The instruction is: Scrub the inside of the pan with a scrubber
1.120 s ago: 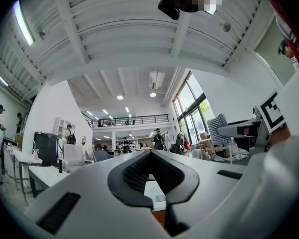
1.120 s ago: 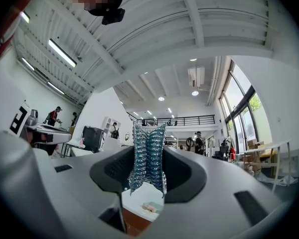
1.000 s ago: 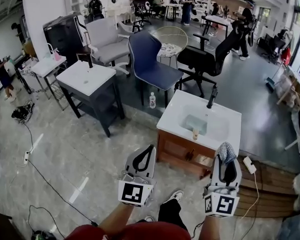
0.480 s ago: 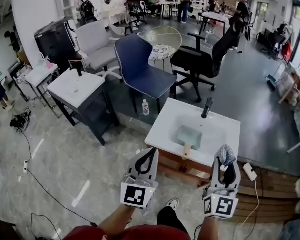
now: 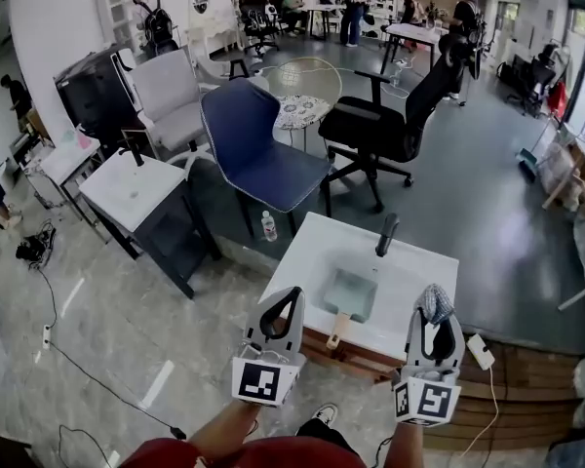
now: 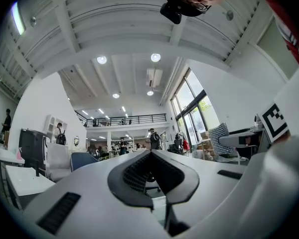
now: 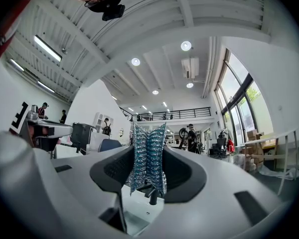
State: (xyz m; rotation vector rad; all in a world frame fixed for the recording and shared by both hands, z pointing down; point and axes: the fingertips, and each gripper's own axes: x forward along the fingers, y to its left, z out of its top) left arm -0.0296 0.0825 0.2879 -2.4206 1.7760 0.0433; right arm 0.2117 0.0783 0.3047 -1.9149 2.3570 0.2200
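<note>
Now the scrubber (image 7: 148, 158) is gripped in the right claw (image 5: 436, 316), held up near the front edge of the white counter (image 5: 307, 247). The pan (image 5: 350, 294) is seen lying in the counter's sink, apart from both claws. The left claw (image 6: 150, 154) is closed on nothing.

Scrubber (image 5: 436, 302) lower part hidden within right tool (image 5: 433, 324).

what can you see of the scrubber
The scrubber is a wad of shiny silvery-blue mesh, like knitted metallic wire. It is pinched at its middle between the jaws of the right gripper, with its top flaring out above their tips. Nothing else touches it. It is held in the air on the near side of the white sink counter where the pan lies.
</note>
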